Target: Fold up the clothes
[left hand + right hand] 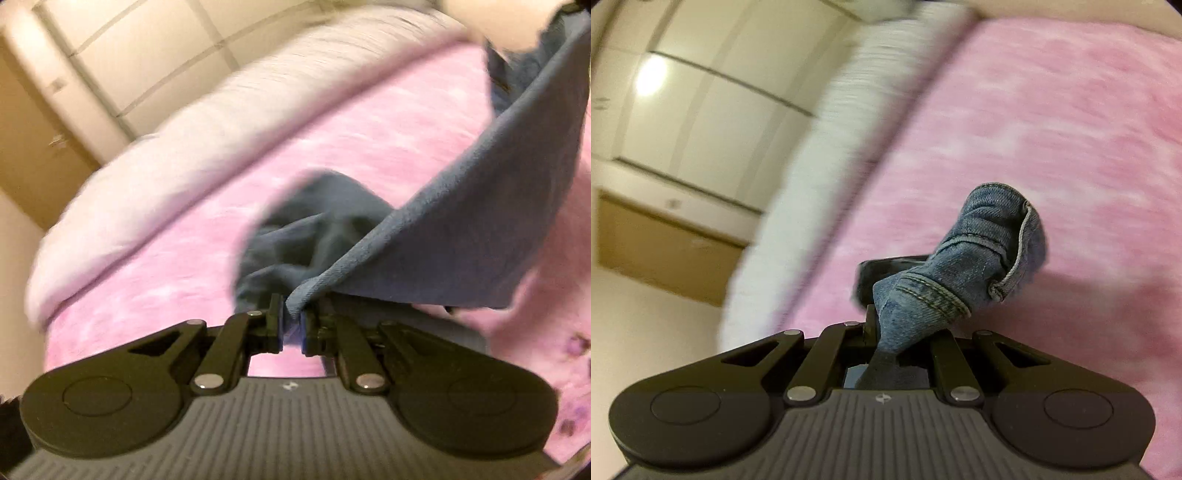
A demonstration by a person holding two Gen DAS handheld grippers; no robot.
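Nearest the lens in the left wrist view, the left gripper [291, 314] has its fingers nearly closed on a thin hem of the blue denim garment [461, 229]; only that fold of cloth sits between the pads. From the pinch the fabric runs away up and to the right of the fingers as a taut sheet, while a looser bunch sags just ahead of the fingertips, and beyond it lies the pink blanket [184, 258], with a pale grey bedding roll [166, 155] farther off. In the right wrist view the right gripper [886, 325] is likewise clamped nearly shut, on a thick stitched corner of the same denim, probably a waistband or seam end, which stands up past the fingertips and leans to their right. The garment hangs lifted off the bed between the two grips, so its long axis appears to run from one gripper to the other; which end is waist or hem I cannot tell for sure. The risk, as I judge it: the left pinch is shallow, so a sharp pull or swing could slide the hem out, and the sagging bunch could drag and fold crookedly.
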